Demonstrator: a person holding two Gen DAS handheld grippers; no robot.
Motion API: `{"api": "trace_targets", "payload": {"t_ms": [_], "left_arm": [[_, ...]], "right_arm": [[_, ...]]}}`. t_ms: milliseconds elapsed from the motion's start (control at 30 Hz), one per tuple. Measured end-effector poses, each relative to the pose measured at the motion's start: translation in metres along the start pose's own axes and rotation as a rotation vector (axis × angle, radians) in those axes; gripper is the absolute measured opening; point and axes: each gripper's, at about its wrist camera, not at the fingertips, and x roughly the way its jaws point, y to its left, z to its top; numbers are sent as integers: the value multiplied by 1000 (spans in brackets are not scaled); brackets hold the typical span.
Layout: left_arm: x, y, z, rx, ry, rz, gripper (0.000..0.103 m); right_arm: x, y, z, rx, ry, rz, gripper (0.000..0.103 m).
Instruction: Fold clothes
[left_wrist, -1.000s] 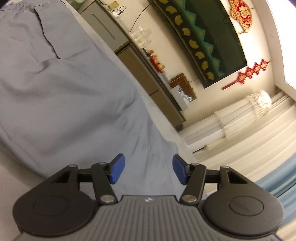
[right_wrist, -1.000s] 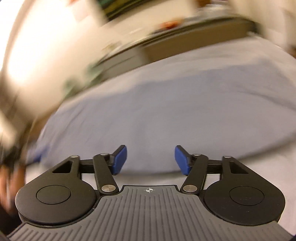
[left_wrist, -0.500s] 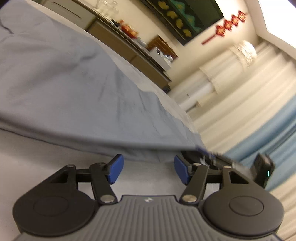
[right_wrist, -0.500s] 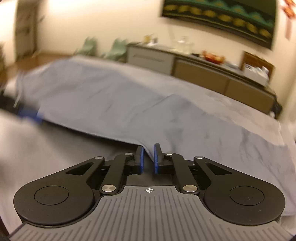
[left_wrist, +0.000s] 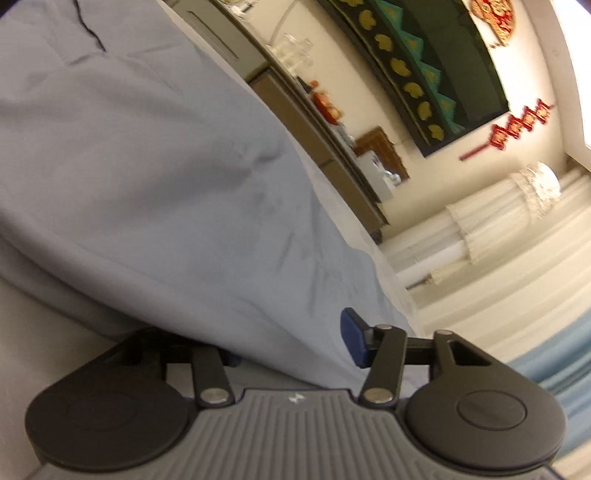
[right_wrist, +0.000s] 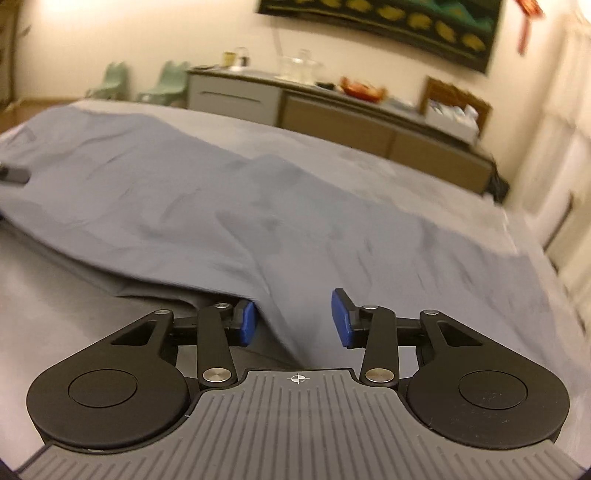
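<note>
A large blue-grey garment (left_wrist: 155, 177) lies spread on a grey table; it also shows in the right wrist view (right_wrist: 229, 206). My left gripper (left_wrist: 291, 343) is open, with the garment's near edge lying between its jaws and draped over the left finger, which is hidden. My right gripper (right_wrist: 293, 319) is open, its blue pads (right_wrist: 340, 318) on either side of a fold of the garment's near edge. The cloth lies over the tip of its left pad.
The grey table (right_wrist: 55, 317) shows bare in front of the garment. A long sideboard (right_wrist: 332, 110) with dishes stands against the far wall. Two small green chairs (right_wrist: 162, 83) stand at the back left. White curtains (left_wrist: 498, 266) hang at the right.
My right gripper has gone from shut to open, around the garment's edge. My left gripper has tilted and moved in, so the cloth now lies over its left finger.
</note>
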Motion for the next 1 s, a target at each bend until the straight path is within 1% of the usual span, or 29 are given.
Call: {"api": "trace_targets", "payload": {"t_ms": [33, 67, 100, 133, 167, 200, 233, 267, 300, 333, 367, 400, 433, 467, 500, 533, 567, 600, 667, 700, 733, 767, 867, 967, 1000], "left_arm": [[-1, 0, 4, -10, -16, -11, 45], [-2, 0, 8, -18, -30, -22, 44], [-2, -1, 13, -7, -39, -30, 40], [-3, -2, 17, 6, -49, -36, 32], [-5, -6, 19, 34, -61, -20, 28], [-6, -9, 21, 61, -73, -3, 20], [-8, -13, 23, 89, -86, 13, 14], [-8, -15, 24, 111, -94, 34, 14], [-3, -6, 25, 86, -67, 88, 13], [1, 2, 26, 63, -43, 138, 13], [0, 9, 27, 48, -46, 144, 11], [-4, 14, 27, 34, -62, 135, 11], [-8, 19, 28, 20, -76, 126, 11], [-8, 20, 29, 5, -77, 126, 11], [-9, 22, 30, -11, -78, 125, 10], [-9, 24, 31, -27, -79, 125, 9], [-10, 26, 32, -43, -80, 124, 9], [-10, 27, 33, -59, -80, 124, 9], [-8, 30, 38, -90, -71, 126, 8], [-7, 31, 40, -106, -67, 127, 7], [-6, 33, 42, -121, -63, 128, 5], [-6, 35, 44, -128, -62, 129, 5], [-6, 37, 47, -126, -59, 139, 5], [-8, 33, 46, -114, -72, 158, 5], [-9, 32, 45, -107, -79, 163, 5]], "right_arm": [[-1, -9, 1, 52, -7, 20, 15], [-5, -19, 2, 120, -23, 60, 13], [-7, -27, 4, 164, -43, 83, 13], [-8, -31, 6, 159, -54, 67, 13], [-4, -30, 7, 110, -48, 12, 15], [0, -28, 7, 48, -37, -54, 18], [4, -27, 6, -1, -31, -89, 19], [7, -27, 5, -44, -28, -100, 19], [9, -28, 3, -86, -24, -111, 16], [17, -31, 1, -127, 13, -146, 13], [24, -37, -2, -135, 50, -177, 11], [26, -45, -3, -115, 60, -188, 12], [25, -51, -3, -96, 59, -181, 12], [25, -53, -4, -112, 57, -175, 12], [28, -54, -8, -158, 66, -185, 14], [31, -55, -11, -204, 74, -194, 23], [33, -60, -13, -204, 79, -206, 27], [34, -70, -12, -165, 82, -219, 33], [36, -91, -10, -67, 86, -237, 50], [36, -103, -11, -4, 88, -237, 67], [36, -113, -12, 49, 92, -239, 75], [37, -125, -14, 94, 100, -243, 75], [37, -162, -20, 182, 153, -299, 75], [35, -198, -31, 215, 193, -415, 74], [32, -209, -35, 243, 198, -424, 74]]}}
